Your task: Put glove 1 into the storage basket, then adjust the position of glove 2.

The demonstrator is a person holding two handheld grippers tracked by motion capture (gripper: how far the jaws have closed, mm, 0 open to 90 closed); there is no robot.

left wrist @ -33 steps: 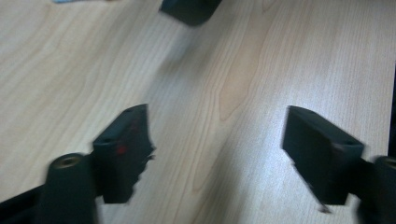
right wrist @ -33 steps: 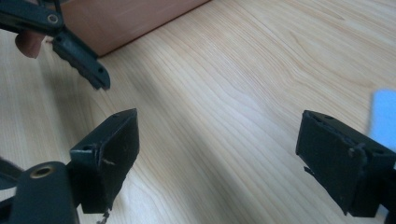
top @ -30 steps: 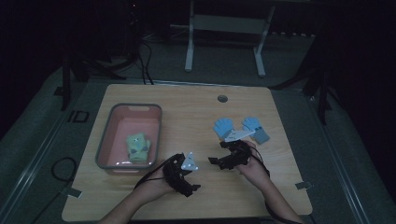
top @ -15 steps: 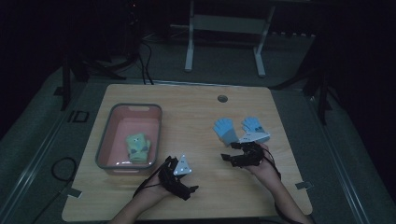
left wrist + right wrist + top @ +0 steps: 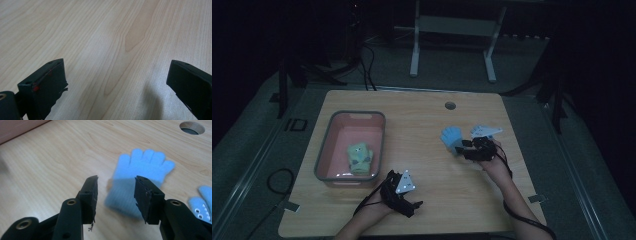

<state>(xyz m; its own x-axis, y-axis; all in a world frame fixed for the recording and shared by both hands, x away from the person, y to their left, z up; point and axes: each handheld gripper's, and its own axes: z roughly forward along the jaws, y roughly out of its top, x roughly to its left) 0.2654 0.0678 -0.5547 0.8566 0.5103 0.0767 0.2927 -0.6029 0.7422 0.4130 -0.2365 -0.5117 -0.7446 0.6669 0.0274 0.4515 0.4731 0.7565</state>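
A light blue glove (image 5: 452, 137) lies flat right of the table's middle, its fingers pointing to the far side. A second blue glove (image 5: 486, 131) lies just to its right. My right gripper (image 5: 463, 148) sits at the first glove's cuff (image 5: 122, 195); its jaws have just been closing and stand half apart over the cuff, with no clear press on it (image 5: 116, 180). My left gripper (image 5: 409, 200) rests near the front edge, its jaws having just opened wide over bare wood (image 5: 116, 72). The second glove (image 5: 202, 205) shows white dots.
A pink tub with a grey rim (image 5: 324, 150) stands at the left and holds a green and yellow item (image 5: 360, 159). A round cable hole (image 5: 450, 105) is in the tabletop beyond the gloves. A white frame stands on the floor behind the table.
My right gripper has moved right and then away from me up to the first glove's cuff, with its jaws narrower. My left hand has sunk a little toward the table.
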